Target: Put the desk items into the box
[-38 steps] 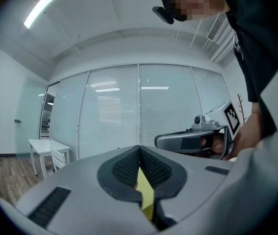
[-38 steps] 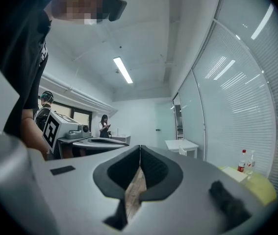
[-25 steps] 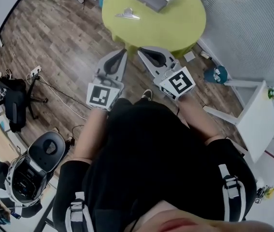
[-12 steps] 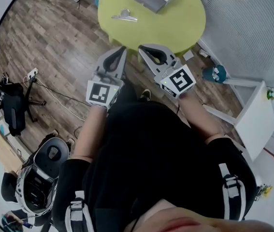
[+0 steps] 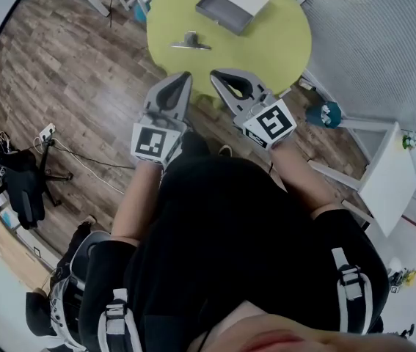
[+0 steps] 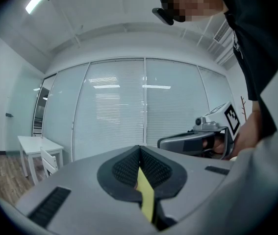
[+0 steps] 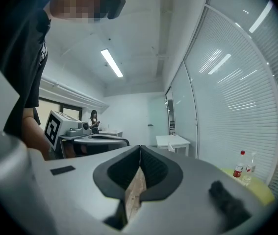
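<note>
A round green table (image 5: 281,39) stands ahead in the head view. On it lie a grey open box (image 5: 226,9) with a white lid beside it and a metal binder clip (image 5: 188,42). My left gripper (image 5: 184,77) and right gripper (image 5: 216,74) hover side by side just short of the table's near edge, above the wooden floor. Both are shut with nothing between the jaws. The left gripper view shows its jaws (image 6: 139,148) meeting against window blinds. In the right gripper view the jaws (image 7: 139,147) also meet, with the table edge (image 7: 259,189) at the lower right.
Two bottles (image 7: 241,169) stand at the table's far side. A white side table (image 5: 392,176) and a teal object (image 5: 327,113) sit on the right. Cables and a power strip (image 5: 46,132) lie on the floor at left, near a black chair base (image 5: 23,189).
The green table, box and clip have slid down the head view, closer to both grippers. The floor items on the left have shifted downward. Both grippers stay shut.
</note>
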